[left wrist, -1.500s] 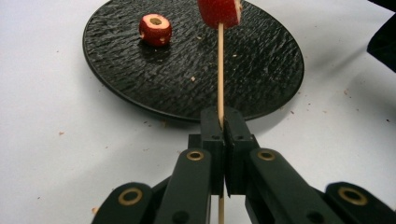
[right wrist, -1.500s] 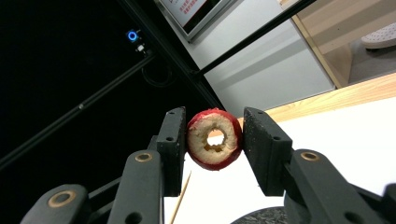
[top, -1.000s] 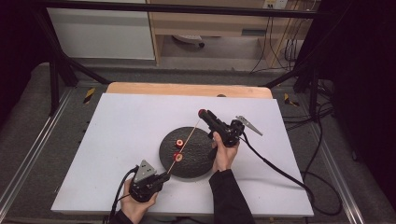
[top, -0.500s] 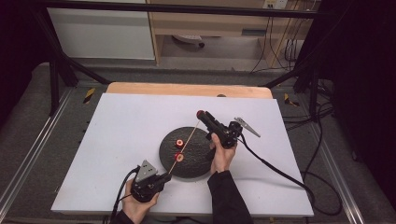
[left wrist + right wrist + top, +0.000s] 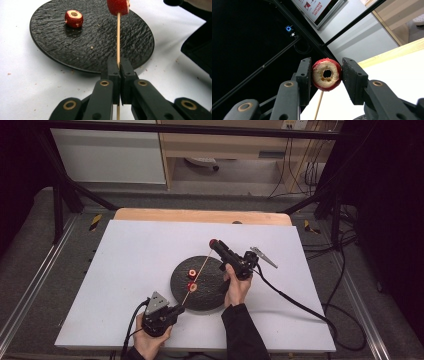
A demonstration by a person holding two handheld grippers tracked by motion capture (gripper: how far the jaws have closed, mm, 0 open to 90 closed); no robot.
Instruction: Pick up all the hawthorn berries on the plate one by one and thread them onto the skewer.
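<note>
On black plate [image 5: 210, 295], loose fruit ring [image 5: 191, 272] beside claw-held skewer [image 5: 197, 276]

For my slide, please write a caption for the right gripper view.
Right hand-held gripper clamps a cored red fruit ring just above the wooden skewer.

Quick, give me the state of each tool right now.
Left tool: closed on the wooden skewer.
Right tool: closed on a cored red fruit piece.
</note>
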